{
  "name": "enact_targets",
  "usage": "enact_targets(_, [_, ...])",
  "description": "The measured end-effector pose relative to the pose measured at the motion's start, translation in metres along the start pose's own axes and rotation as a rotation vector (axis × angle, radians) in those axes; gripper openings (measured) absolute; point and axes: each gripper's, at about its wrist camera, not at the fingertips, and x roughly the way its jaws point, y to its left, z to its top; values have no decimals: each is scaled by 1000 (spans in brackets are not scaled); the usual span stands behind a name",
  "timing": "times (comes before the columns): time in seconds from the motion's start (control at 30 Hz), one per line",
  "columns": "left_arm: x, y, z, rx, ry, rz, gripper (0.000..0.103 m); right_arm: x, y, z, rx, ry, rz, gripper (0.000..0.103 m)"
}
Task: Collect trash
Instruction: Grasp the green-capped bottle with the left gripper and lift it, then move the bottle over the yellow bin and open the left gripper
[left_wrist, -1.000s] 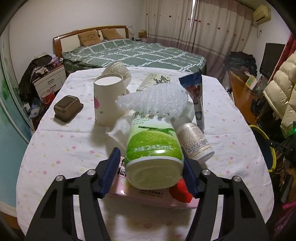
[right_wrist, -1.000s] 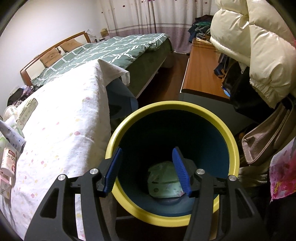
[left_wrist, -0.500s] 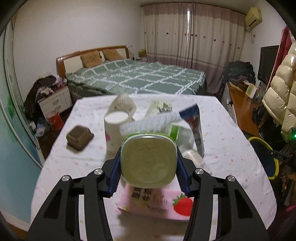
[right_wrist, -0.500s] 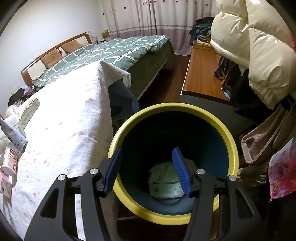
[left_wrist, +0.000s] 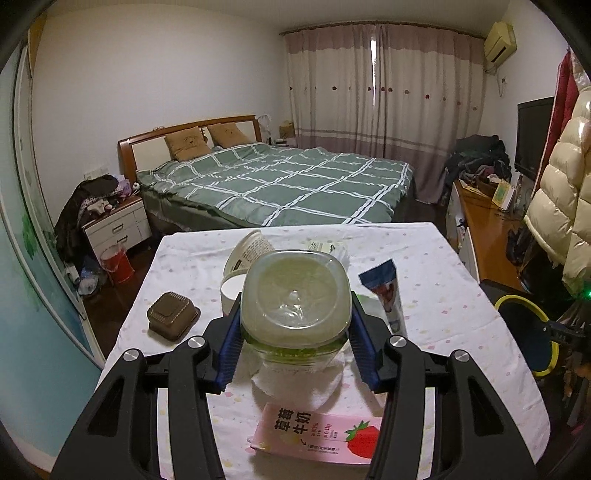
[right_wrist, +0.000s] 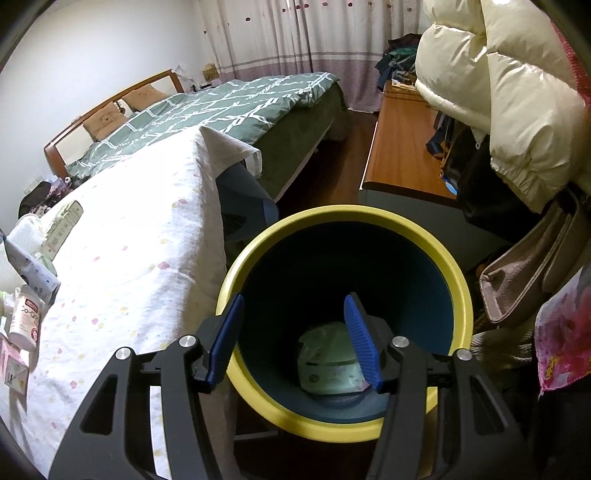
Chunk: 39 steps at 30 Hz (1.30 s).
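Note:
My left gripper (left_wrist: 295, 332) is shut on a green plastic drink bottle (left_wrist: 295, 295), held above the table with its base toward the camera. Below it on the spotted tablecloth (left_wrist: 443, 295) lie a pink strawberry milk carton (left_wrist: 317, 437), a white tissue (left_wrist: 295, 384), paper cups (left_wrist: 247, 251) and a blue tube (left_wrist: 384, 291). My right gripper (right_wrist: 293, 339) stands open and empty over the yellow-rimmed blue bin (right_wrist: 458, 288), which holds a pale green packet (right_wrist: 328, 362) at its bottom. The bin's yellow rim (left_wrist: 517, 301) also shows at the right in the left wrist view.
A brown plastic box (left_wrist: 171, 315) sits on the table's left side. A small white bottle (right_wrist: 24, 321) and cartons lie at the table's left in the right wrist view. A wooden desk (right_wrist: 399, 147) and a cream padded jacket (right_wrist: 517, 81) stand beside the bin. A bed (left_wrist: 280, 181) lies beyond the table.
My left gripper closed on the green bottle and lifted it off the table, tipping its base toward the camera. The right gripper stayed over the bin.

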Motion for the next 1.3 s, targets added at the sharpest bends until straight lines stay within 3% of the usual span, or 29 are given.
enact_targets(0.43, [-47, -22, 35, 39, -69, -78, 52, -11, -4, -3, 11, -21, 12, 54])
enact_targets(0.77, [-74, -67, 56, 101, -108, -173, 52, -23, -19, -7, 38, -51, 11, 54])
enact_targets(1.1, [-60, -148, 70, 200, -87, -330, 52, -41, -47, -16, 71, -71, -1, 54])
enact_targets(1.3, [-28, -220, 68, 261, -17, -457, 52, -66, -66, -25, 84, -103, -22, 54])
